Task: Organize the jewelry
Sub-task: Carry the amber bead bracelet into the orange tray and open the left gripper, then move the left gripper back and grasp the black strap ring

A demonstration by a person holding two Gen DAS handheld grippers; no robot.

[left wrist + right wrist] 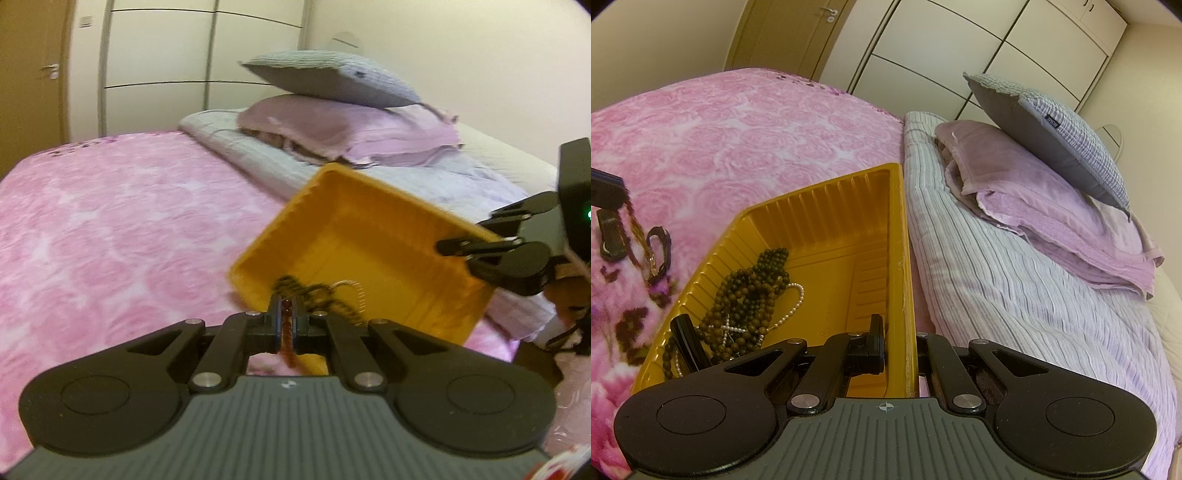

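A yellow plastic tray [373, 236] [827, 206] is held tilted above the pink bed. My right gripper [901, 343] is shut on the tray's right rim; it shows in the left wrist view [476, 247] at the tray's far corner. In the tray lie dark bead necklaces [750, 291], a pearl strand [794, 302] and a black piece [687, 343]. My left gripper [286, 314] is shut on a brown braided cord [287, 332] that hangs down near the tray's near rim; in the right wrist view the cord [646, 243] dangles with a black clasp.
A pink rose-patterned blanket [110, 229] covers the bed. A striped quilt [997, 277], a folded lilac towel [1052, 221] and a grey cushion [1052, 133] lie at the bed's head. White wardrobe doors [159, 62] and a wooden door [29, 74] stand behind.
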